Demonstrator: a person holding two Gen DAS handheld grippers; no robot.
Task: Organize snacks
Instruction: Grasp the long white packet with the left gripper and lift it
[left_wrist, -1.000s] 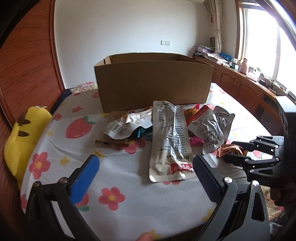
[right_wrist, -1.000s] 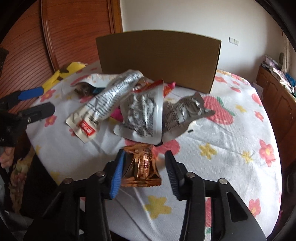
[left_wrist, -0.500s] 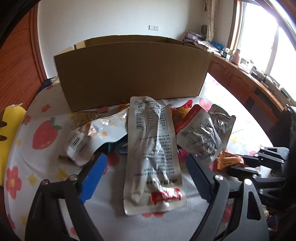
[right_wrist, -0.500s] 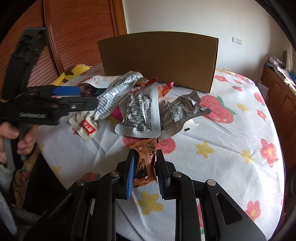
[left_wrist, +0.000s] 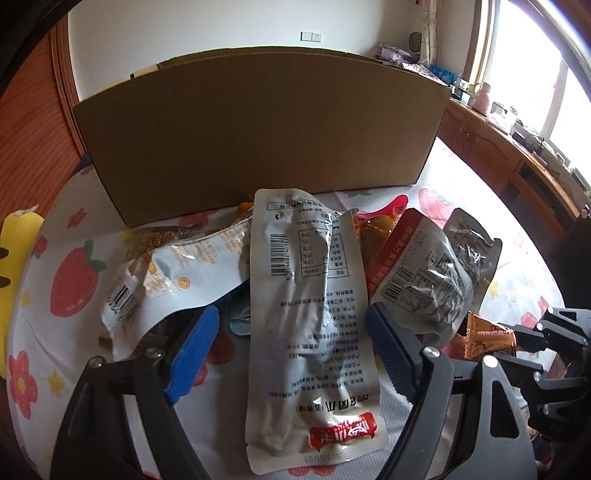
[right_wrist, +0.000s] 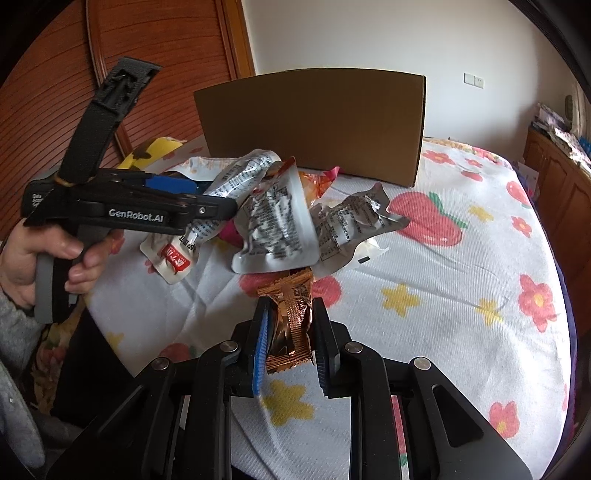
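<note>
Tongs first: my right tongs (right_wrist: 290, 332) are now pinched on the crinkled copper-orange foil snack packet (right_wrist: 291, 317), where a second ago they stood spread to either side of it, so that grasp looks made. The packet sits upright between the pads at the near edge of the table covered in a white cloth printed with strawberries and flowers (right_wrist: 461, 295); I cannot tell whether it has lifted clear of the cloth. My left tongs (left_wrist: 291, 332) are spread wide and have come forward over the pile: a second ago they hung back from the snacks, and now their blue pads sit on either side of the long silver-white vacuum pouch with a red label at its near end (left_wrist: 314, 332), without touching it. That pouch lies lengthwise toward me, overlapping a crumpled white and orange printed bag (left_wrist: 173, 266) on its left and lying just beside a silver pouch with a red band (left_wrist: 417, 273) on its right. Behind the pile stands the open brown cardboard box (left_wrist: 258, 140), its near wall facing me. I judge the box to be where the snacks belong, so the right side is ready to carry its packet there, while the left needs only to close on the long pouch. The slick film could slip or buckle if I squeeze it off-centre.
</note>
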